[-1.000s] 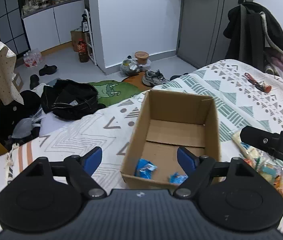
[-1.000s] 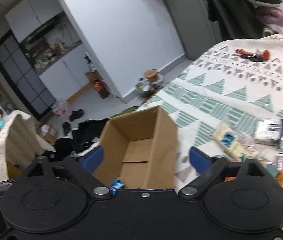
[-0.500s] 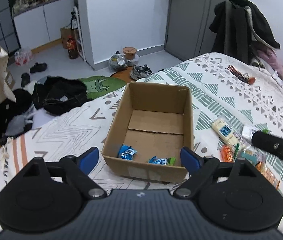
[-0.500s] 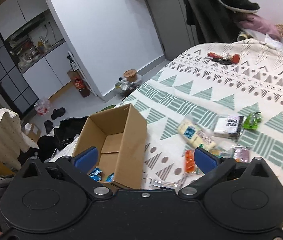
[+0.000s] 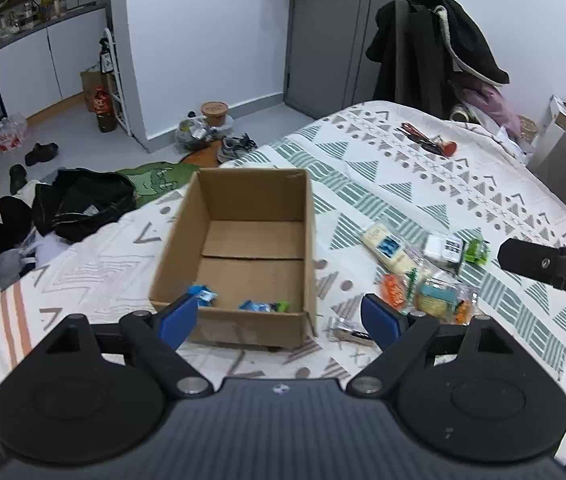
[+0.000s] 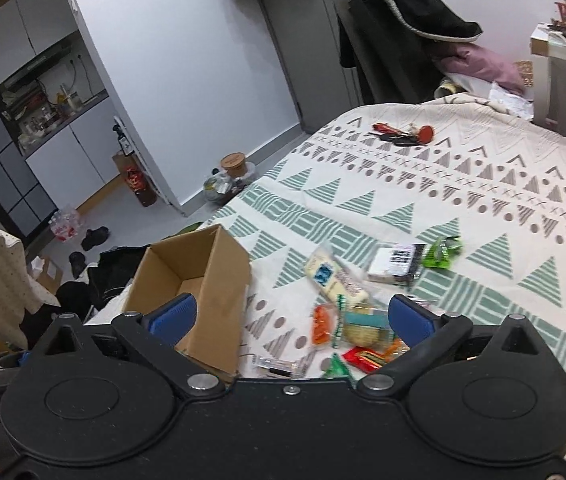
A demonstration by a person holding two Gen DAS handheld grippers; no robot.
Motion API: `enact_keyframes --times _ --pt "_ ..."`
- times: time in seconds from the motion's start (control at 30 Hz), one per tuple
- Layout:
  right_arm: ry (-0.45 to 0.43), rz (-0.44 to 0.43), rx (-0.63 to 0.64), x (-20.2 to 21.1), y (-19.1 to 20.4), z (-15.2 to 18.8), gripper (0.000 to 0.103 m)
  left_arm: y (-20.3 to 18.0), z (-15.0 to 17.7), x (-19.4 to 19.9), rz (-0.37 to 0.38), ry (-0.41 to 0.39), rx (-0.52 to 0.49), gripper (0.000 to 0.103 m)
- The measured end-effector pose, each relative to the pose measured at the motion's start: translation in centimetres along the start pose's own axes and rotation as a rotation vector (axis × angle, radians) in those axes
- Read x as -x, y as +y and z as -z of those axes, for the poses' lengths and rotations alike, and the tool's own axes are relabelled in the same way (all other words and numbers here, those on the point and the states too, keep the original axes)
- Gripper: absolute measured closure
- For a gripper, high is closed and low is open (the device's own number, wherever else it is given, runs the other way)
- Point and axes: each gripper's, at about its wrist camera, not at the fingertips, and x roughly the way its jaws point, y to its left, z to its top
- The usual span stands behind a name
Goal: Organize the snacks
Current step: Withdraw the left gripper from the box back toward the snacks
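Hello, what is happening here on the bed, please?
A person holds two grippers above a patterned bedspread, sorting snacks into an open brown cardboard box. Two small blue-wrapped snacks lie inside the box. A pile of loose packets waits beside it. The left gripper and right gripper are both open and empty.

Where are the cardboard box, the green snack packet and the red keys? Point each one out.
cardboard box [image 5: 251, 200], left wrist view, inner far wall.
green snack packet [image 6: 441, 252], right wrist view, middle of wrapper.
red keys [image 6: 403, 135], right wrist view, middle of the bunch.
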Motion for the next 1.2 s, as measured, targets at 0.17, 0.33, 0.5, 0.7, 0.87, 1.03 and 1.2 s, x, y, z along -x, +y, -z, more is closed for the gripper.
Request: enact_keyframes --times 0.17,0.33,0.5,0.7,0.87,1.03,1.2 --pt "-0.01 0.015 -0.02 0.9 -1.8 0.0 0.0 -1.4 0.5 0.1 0.03 0.006 -0.019 0.015" --pt "-0.004 0.034 -0.049 1.3 -3.9 0.6 0.0 -2.7 0.9 -0.2 0.045 0.009 -0.038 0.015" --pt "-0.009 0.102 -0.059 1.8 -5.5 1.1 0.0 -3.7 1.3 -0.6 0.073 -0.004 -0.016 0.015" --pt "0.01 0.143 -0.09 1.5 -7.7 1.7 0.0 -5.0 2.0 -1.8 0.108 0.008 -0.013 0.015" --pt "0.015 0.156 -0.141 1.2 -9.6 1.9 0.0 -6.0 2.6 -3.2 0.141 0.027 0.01 0.016" --pt "0.03 0.171 -0.167 0.4 -10.8 2.1 0.001 -7.1 3.2 -4.9 0.166 0.057 0.039 0.017" --pt "0.066 0.162 -0.194 -0.6 -11.8 2.3 0.011 -8.5 3.9 -6.7 0.181 0.082 0.054 0.018"
